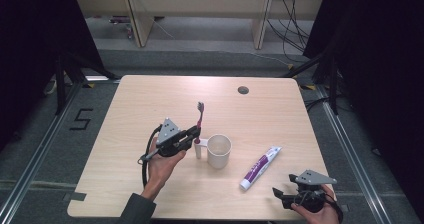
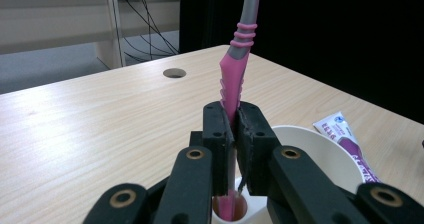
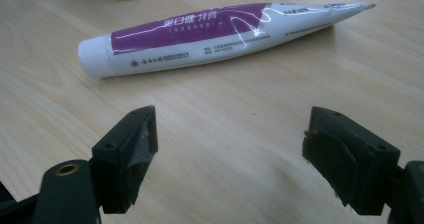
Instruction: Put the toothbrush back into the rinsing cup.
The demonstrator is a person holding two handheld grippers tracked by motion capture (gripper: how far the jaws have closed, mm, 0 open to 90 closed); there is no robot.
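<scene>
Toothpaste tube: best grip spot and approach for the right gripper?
Grip the toothpaste tube across its round body near the cap end, coming down from above, jaws straddling its width. It lies flat on the table; the crimped tail is thin. The right gripper is open nearby.

The toothbrush [image 2: 234, 79] is showing a pink handle turning grey toward twelve o'clock, ringed with pink ribs. The cup [image 1: 219, 151] is looking plain white. The toothpaste tube [image 3: 210, 31] — white, banded purple — is carrying white lettering. The table [image 1: 150, 99] is showing pale wood grain.
</scene>
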